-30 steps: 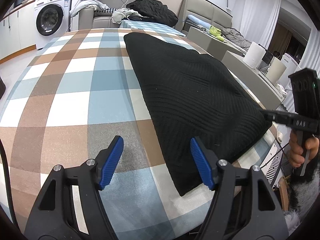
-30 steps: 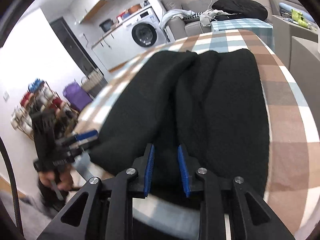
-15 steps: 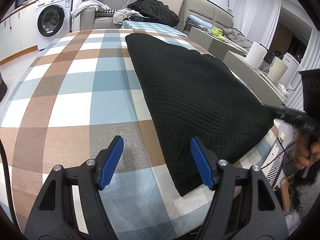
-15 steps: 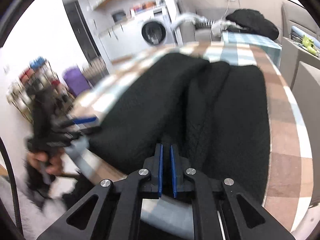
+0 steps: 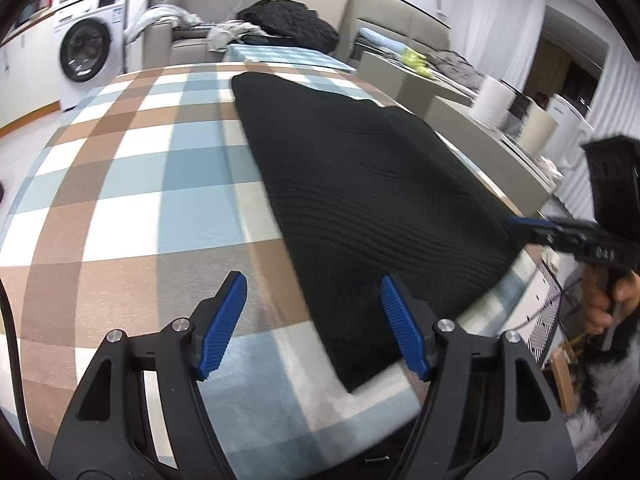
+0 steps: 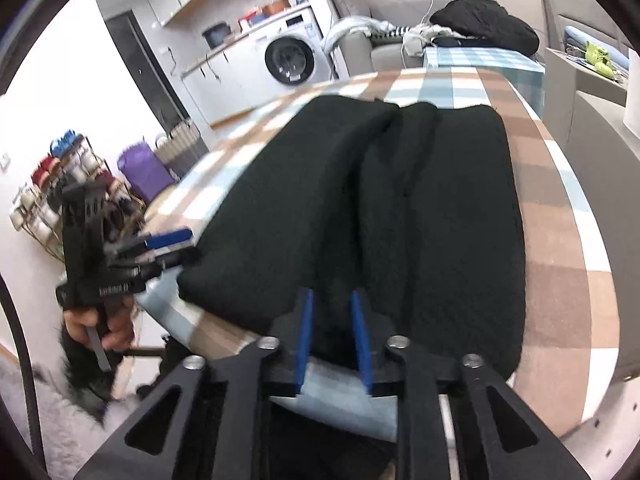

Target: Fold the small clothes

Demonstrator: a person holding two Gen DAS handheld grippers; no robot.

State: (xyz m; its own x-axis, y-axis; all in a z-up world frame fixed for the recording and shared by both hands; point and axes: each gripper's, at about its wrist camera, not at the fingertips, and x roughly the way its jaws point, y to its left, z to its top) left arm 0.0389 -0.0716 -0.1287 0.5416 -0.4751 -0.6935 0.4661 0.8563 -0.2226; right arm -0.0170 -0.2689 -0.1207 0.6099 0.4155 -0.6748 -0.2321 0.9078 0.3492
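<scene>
The left tongs (image 5: 314,322) hang released over the checked table (image 5: 160,208), blue pads (image 5: 224,320) wide apart with nothing between them. Just ahead and to their right lies the black knit garment (image 5: 360,184), its near corner by the right pad. The right tongs (image 6: 331,336) sit at the garment's near hem; their jaws are opening, and the cloth seems to lie between the pads without being pinched, though blur makes this uncertain.
</scene>
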